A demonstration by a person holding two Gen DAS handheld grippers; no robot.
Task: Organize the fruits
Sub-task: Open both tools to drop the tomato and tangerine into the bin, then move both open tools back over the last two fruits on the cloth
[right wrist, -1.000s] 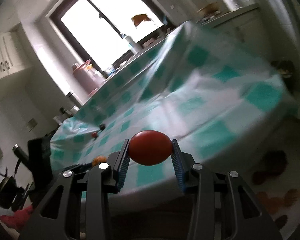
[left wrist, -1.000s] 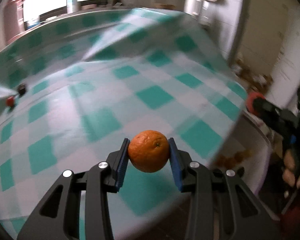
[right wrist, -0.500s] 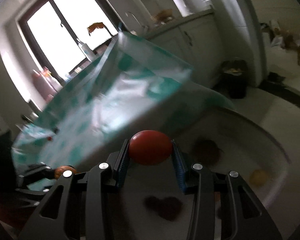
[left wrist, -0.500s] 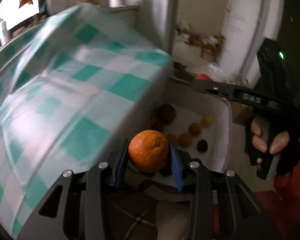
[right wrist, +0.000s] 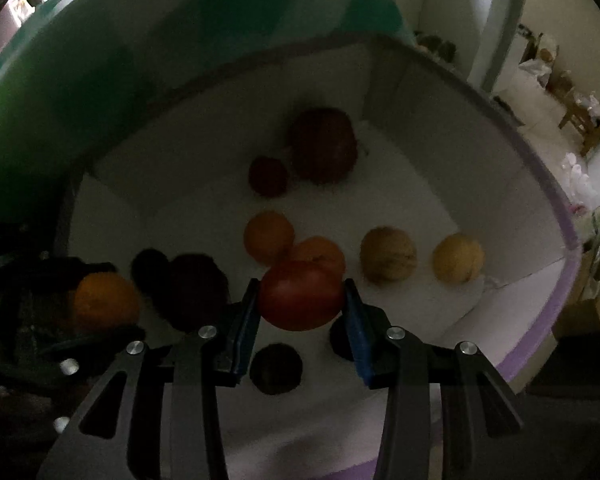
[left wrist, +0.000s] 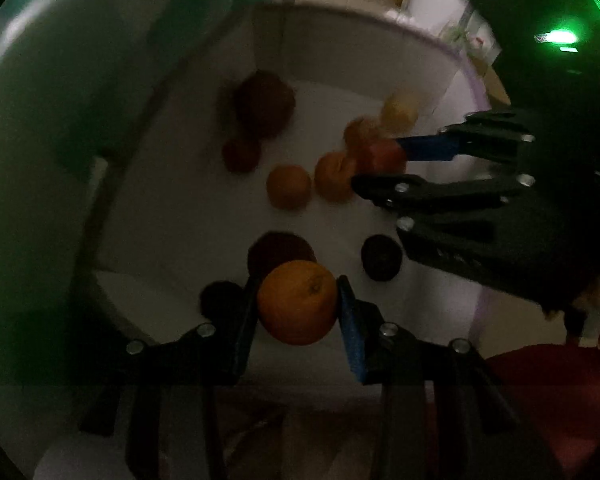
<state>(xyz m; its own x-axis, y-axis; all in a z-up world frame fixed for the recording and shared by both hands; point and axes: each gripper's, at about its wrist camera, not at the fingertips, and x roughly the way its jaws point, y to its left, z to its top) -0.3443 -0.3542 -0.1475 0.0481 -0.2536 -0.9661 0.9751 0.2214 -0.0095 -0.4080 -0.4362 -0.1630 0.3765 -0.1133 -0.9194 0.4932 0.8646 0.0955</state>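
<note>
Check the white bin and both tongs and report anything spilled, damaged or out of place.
Nothing stands out. The left tongs hold an orange and the right tongs hold a tomato, both over the white bin. The fruit inside lies loose on the bin's floor and looks whole, though the light is dim.

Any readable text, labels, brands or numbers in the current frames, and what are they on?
None can be read. Faint marks on the side of the right gripper in the left wrist view are too dark and blurred. The orange, red fruit and white bin carry no visible writing.
</note>
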